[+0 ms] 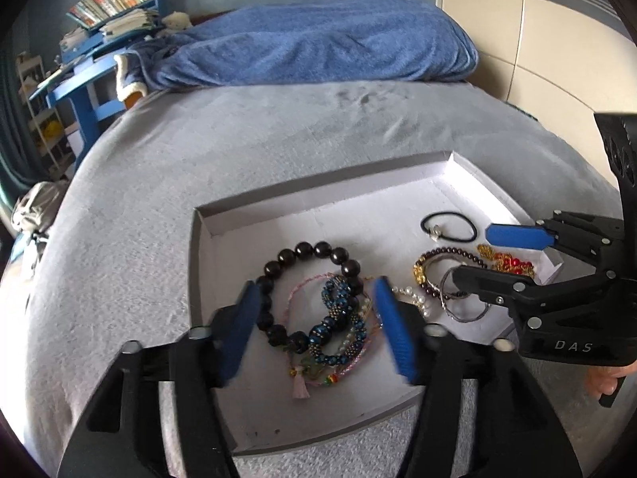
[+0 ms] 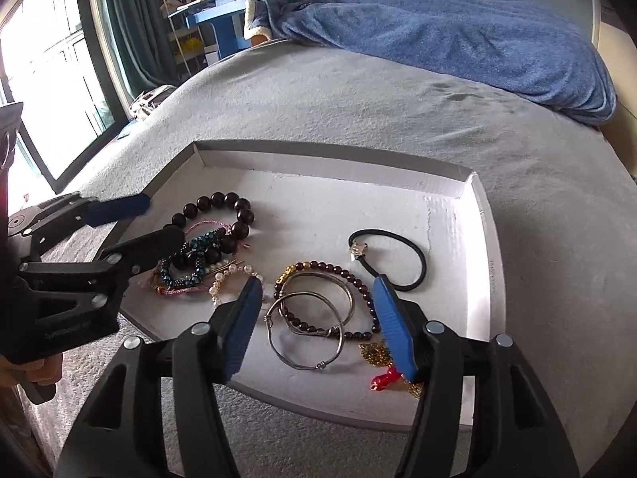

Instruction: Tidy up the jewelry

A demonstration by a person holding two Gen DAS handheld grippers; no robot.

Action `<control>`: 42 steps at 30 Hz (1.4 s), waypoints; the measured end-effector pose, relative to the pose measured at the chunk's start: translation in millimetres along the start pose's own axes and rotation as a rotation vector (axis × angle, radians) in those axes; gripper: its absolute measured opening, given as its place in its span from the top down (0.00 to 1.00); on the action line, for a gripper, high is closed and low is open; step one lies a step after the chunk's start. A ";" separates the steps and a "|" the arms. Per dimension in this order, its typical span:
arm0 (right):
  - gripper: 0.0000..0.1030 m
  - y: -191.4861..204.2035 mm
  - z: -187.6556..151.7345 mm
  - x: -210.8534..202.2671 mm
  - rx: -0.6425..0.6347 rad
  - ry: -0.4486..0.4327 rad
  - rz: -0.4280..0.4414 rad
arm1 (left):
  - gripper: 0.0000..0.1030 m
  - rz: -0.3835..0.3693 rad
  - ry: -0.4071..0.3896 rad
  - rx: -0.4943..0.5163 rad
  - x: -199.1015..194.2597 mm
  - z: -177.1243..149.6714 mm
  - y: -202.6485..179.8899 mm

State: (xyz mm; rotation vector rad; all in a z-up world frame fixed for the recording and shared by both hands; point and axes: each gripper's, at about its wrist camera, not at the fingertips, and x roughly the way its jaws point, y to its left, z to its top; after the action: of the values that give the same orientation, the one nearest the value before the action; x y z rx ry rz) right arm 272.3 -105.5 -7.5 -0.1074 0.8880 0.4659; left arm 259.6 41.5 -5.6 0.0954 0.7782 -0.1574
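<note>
In the left wrist view, a blue shelf unit (image 1: 115, 4) piled with books fills the upper left corner. A rumpled blue blanket (image 1: 318, 44) runs across the top centre, lying on a grey bedspread (image 1: 239, 139) that covers most of the frame. A shallow white cardboard tray (image 1: 207, 223) sits on the bedspread in the lower centre. The left gripper (image 1: 314, 318) enters from the bottom edge with its blue-padded tongs spread apart and holding nothing. Between them, at the tray's left side, lies a tangle: a dark wooden bead bracelet (image 1: 310, 255), a blue beaded bracelet (image 1: 338, 318) and a pink woven cord (image 1: 314, 279) with a tassel. Just right of the tongs is a string of white pearls (image 1: 414, 298). Further right lie a garnet bead bracelet (image 1: 450, 257), thin silver bangles (image 1: 466, 310), a black hair tie (image 1: 450, 225) and gold and red charms (image 1: 505, 261). The right gripper (image 1: 483, 257) comes in from the right edge, hovering over these pieces.

In the right wrist view, a bright window (image 2: 43, 75) stands at the upper left. The right gripper (image 2: 318, 310) rises from the bottom edge, its tongs apart and empty, framing the two silver bangles (image 2: 310, 326) in the lower centre. The hair tie (image 2: 392, 257) lies just above and right. A red charm (image 2: 384, 380) sits by the right tong.
</note>
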 end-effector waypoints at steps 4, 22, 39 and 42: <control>0.37 -4.6 -2.6 -7.7 0.021 -0.015 -0.001 | 0.30 0.007 -0.023 -0.012 -8.0 0.8 3.4; 0.07 -9.0 -41.8 -54.6 0.069 -0.181 -0.076 | 0.08 0.096 -0.130 -0.165 -53.1 -33.5 23.0; 0.05 -4.9 -103.6 -90.4 0.112 -0.322 -0.090 | 0.06 0.091 -0.209 -0.148 -68.6 -85.4 -14.1; 0.05 -9.7 -110.4 -94.1 0.140 -0.332 -0.086 | 0.05 0.089 -0.229 -0.149 -74.1 -90.8 -16.4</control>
State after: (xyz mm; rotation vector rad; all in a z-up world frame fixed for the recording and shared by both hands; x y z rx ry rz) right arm 146.1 -177.7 -6.1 0.0591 0.5846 0.3281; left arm 142.0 46.3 -18.2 -0.0294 0.5538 -0.0243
